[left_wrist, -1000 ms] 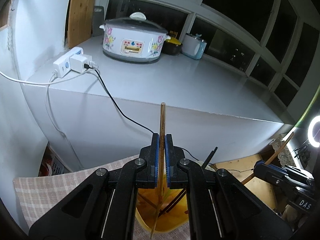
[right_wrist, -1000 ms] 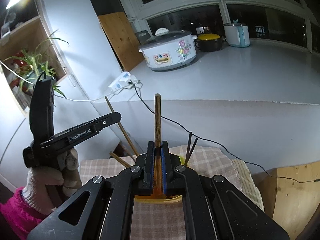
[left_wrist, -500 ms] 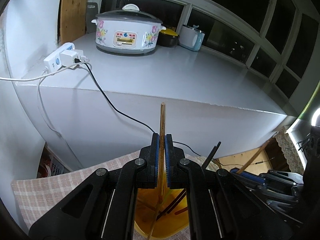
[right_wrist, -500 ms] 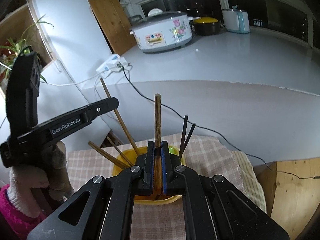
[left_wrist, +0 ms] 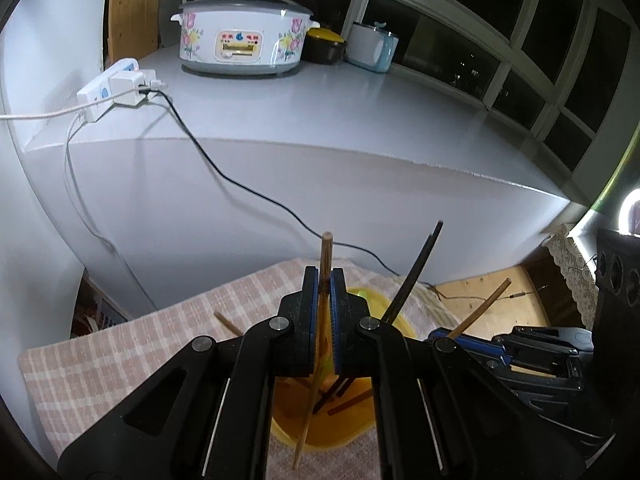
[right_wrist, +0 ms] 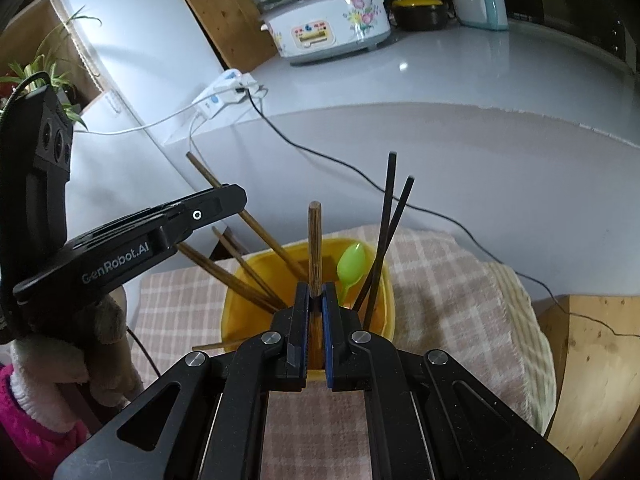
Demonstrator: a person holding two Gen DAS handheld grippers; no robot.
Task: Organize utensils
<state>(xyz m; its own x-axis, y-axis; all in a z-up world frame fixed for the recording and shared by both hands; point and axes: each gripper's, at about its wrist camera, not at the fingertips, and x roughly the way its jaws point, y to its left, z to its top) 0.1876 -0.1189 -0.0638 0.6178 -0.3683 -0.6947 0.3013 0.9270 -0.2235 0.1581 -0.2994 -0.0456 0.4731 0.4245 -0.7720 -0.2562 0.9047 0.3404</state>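
Note:
A yellow utensil cup [right_wrist: 386,296] stands on a checked cloth [right_wrist: 448,280]. It holds several wooden chopsticks [right_wrist: 224,276], two black chopsticks [right_wrist: 386,216] and a green spoon [right_wrist: 352,260]. My right gripper [right_wrist: 315,300] is shut on a dark wooden chopstick [right_wrist: 314,240], upright over the cup. My left gripper [left_wrist: 325,280] is shut on a light wooden chopstick [left_wrist: 326,252] whose lower end reaches down in front of the cup [left_wrist: 316,436]. The left gripper shows at the left of the right wrist view [right_wrist: 224,204].
Behind the cloth rises a white counter [left_wrist: 320,112] with a floral rice cooker [left_wrist: 240,36], a power strip [left_wrist: 116,92] and a black cable [left_wrist: 240,184]. A wooden board [right_wrist: 592,360] lies to the right. A plant [right_wrist: 44,68] stands at the left.
Both grippers have moved down and closer to the yellow cup, each still holding its chopstick. The cup now sits directly under both.

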